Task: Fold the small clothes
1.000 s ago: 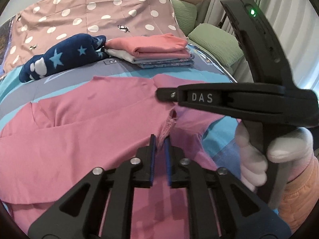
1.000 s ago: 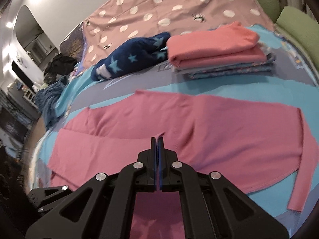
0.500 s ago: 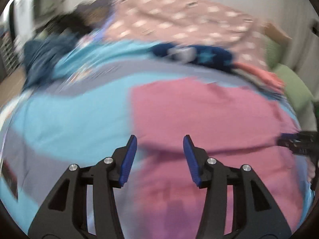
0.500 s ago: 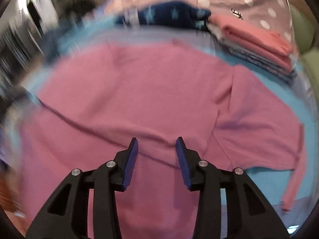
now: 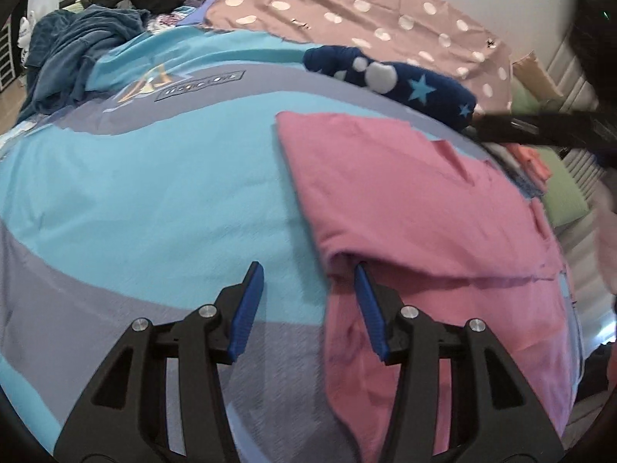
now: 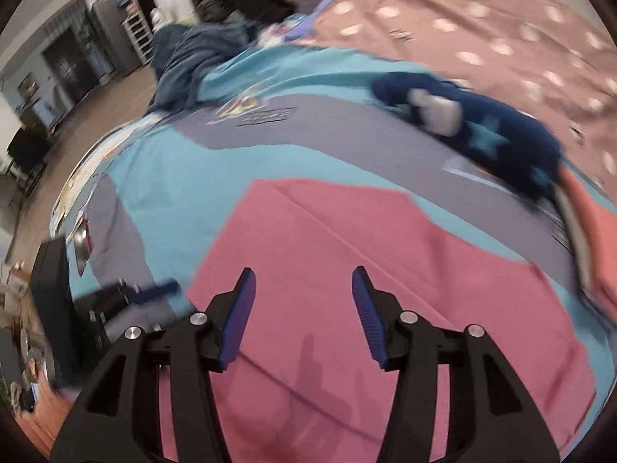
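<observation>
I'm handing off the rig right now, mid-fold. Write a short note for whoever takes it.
Left tongs: open, empty, at the folded edge of the pink garment.
Right tongs: open, empty, over the same garment.
The garment lies on the blue and grey bedspread, one flap doubled over. Beyond it is a navy star-print item, and a stack of folded clothes at the right edge.
Done: first fold. Left: further folds, then presumably onto the stack.

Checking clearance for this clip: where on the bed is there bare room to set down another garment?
Bare bedspread lies left of the pink garment, bordered at the far end by the rumpled blue clothes and navy star plush. The left hand-held gripper, open, straddles the pink edge. It is crowded toward the folded stack.
</observation>
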A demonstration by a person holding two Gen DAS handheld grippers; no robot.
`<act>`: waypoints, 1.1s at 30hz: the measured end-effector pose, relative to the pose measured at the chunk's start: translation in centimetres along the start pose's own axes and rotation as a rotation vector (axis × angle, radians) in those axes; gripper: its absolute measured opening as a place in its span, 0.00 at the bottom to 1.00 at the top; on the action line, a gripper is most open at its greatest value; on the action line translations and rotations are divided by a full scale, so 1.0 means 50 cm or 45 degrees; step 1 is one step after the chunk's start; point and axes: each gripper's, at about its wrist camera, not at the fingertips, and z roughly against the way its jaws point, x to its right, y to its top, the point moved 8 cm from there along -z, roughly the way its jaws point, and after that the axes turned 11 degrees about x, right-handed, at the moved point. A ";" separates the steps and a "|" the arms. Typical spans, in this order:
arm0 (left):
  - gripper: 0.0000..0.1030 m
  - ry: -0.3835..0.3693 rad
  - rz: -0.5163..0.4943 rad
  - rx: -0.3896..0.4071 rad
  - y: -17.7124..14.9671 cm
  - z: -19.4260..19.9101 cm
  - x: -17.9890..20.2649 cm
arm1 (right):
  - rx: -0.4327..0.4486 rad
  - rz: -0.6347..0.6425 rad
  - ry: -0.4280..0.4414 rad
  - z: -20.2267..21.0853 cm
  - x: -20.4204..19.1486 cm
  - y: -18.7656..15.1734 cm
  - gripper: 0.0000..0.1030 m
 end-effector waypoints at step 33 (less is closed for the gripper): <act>0.20 -0.050 -0.056 -0.055 0.004 -0.050 0.058 | 0.126 -0.392 -0.151 0.053 0.154 -0.254 0.40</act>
